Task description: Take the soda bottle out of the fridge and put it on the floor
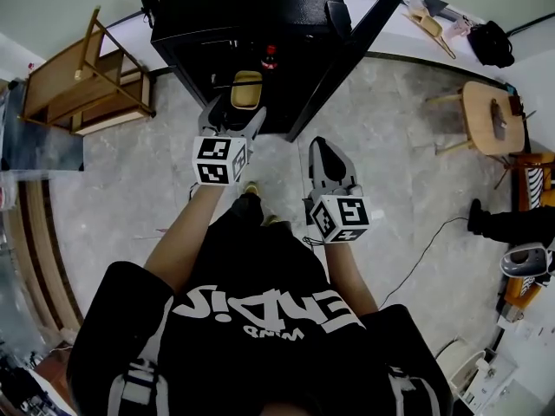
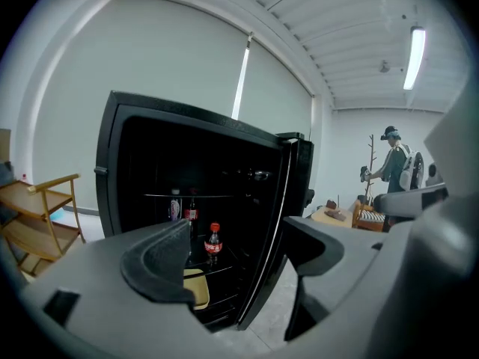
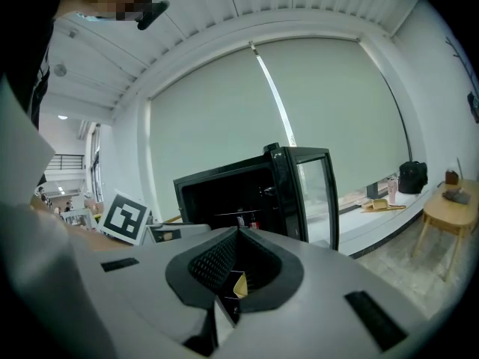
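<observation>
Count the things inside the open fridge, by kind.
Bottles: 2 (red-capped bottle on the lower shelf, upper-shelf bottle)
Small can, as far as it can be made out: 1
Yellow tub: 1
Total: 4

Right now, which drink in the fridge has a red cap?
The soda bottle, frontmost and rightmost; the other two drinks stand further back to its left.

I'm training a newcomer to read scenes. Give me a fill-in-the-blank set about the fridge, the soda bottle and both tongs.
1. The soda bottle stands ___ the fridge.
2. Its cap is ___.
3. The left tongs are ___, with nothing between them.
4. The right tongs are ___.
Missing words: inside; red; open; shut.
</observation>
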`<state>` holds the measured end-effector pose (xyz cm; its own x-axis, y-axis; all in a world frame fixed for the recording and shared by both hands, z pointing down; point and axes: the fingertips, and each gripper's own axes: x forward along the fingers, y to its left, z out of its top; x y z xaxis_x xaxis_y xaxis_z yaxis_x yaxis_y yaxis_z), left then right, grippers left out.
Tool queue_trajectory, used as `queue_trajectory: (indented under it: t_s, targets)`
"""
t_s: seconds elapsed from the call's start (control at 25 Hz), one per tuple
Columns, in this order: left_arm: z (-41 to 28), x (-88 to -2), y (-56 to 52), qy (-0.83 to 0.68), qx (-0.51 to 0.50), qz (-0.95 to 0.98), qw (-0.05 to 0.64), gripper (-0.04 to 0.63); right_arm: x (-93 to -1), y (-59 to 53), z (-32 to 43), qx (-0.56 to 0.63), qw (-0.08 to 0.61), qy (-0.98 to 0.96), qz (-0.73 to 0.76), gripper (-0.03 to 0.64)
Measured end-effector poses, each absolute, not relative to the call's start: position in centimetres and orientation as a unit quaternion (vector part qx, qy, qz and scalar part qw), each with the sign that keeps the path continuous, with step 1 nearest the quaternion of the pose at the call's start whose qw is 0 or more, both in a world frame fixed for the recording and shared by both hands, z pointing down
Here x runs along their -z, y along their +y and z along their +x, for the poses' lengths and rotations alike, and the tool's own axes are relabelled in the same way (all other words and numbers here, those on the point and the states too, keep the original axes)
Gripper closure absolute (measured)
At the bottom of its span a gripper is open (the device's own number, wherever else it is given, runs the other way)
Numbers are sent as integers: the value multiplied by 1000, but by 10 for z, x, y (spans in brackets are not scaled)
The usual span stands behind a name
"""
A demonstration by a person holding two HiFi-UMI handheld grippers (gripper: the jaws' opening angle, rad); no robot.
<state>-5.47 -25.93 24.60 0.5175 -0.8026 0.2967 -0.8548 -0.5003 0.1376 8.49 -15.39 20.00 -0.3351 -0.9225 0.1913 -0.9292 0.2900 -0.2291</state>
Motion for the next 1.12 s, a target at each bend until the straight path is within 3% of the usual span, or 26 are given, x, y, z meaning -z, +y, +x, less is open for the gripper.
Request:
queue_trajectory:
  t_s: [1.12]
  targets:
    - [-17, -409, -373, -486, -104, 862, 95, 216, -349, -239, 100, -136, -23, -811, 568, 594]
